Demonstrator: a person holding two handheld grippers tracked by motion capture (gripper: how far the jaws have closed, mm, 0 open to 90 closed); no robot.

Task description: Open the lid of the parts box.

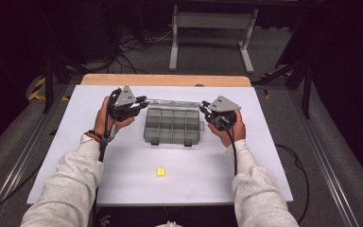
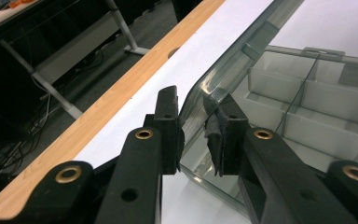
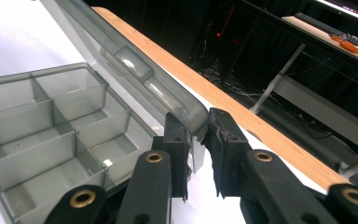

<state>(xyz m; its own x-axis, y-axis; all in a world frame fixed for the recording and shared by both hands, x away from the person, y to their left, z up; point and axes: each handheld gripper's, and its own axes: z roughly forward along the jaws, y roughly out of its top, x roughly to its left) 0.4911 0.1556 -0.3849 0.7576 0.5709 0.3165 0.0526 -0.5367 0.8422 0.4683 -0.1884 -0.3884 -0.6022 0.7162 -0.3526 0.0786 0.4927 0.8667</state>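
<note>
The left gripper (image 2: 195,135) clamps the near corner of the box's raised lid (image 2: 233,60); the right gripper (image 3: 198,149) clamps the lid's other corner. The open box (image 1: 172,126) sits between them, with yellow pieces (image 1: 160,172) well behind, toward the person.

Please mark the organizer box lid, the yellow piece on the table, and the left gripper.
organizer box lid (image 3: 135,63), right gripper view, on the raised clear panel.
yellow piece (image 1: 160,172), high view, on its middle.
left gripper (image 2: 196,135), left gripper view, midway between its jaws at the lid's corner.
</note>
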